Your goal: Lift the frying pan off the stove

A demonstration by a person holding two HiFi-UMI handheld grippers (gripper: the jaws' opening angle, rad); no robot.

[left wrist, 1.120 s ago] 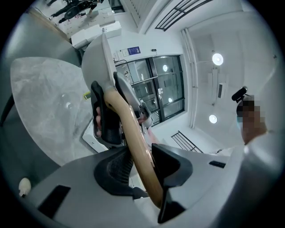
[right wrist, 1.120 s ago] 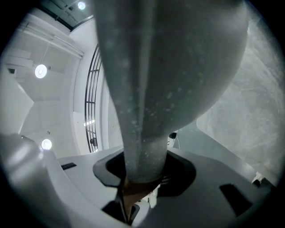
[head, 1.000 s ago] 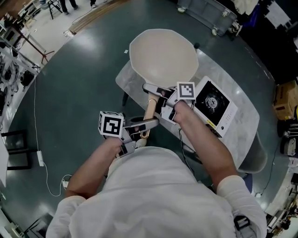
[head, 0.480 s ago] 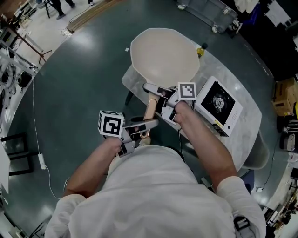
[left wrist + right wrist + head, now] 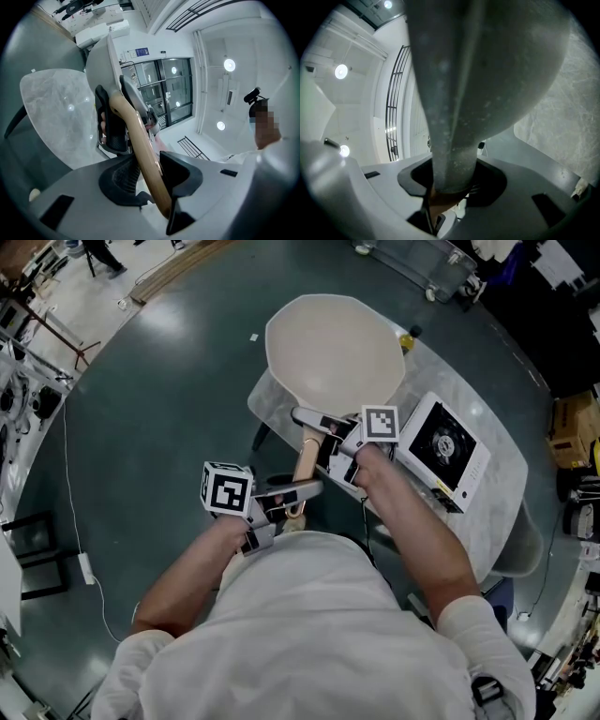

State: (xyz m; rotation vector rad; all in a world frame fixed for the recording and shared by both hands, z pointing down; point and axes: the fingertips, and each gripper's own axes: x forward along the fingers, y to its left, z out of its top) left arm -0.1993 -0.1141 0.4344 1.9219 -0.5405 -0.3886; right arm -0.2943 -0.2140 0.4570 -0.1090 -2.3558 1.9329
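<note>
A cream frying pan (image 5: 333,348) with a wooden handle (image 5: 305,460) hangs in the air over the left end of the marble table (image 5: 497,493), to the left of the white stove (image 5: 441,451). My right gripper (image 5: 314,427) is shut on the handle's grey neck close to the pan. My left gripper (image 5: 298,493) is shut on the handle's wooden end. In the left gripper view the handle (image 5: 140,154) runs up between the jaws of the left gripper (image 5: 150,173) to the pan (image 5: 101,61). In the right gripper view the pan's underside (image 5: 487,61) fills the frame above the right gripper (image 5: 450,180).
A small yellow thing (image 5: 410,337) stands on the table just beyond the pan. The stove's dark ring (image 5: 439,442) is bare. Cardboard boxes (image 5: 572,432) stand at the right, a cable (image 5: 80,540) lies on the floor at the left.
Both grippers keep their hold on the handle and the pan stays level in the air. The table and stove have drifted slightly right of the pan, and the yellow thing now shows.
</note>
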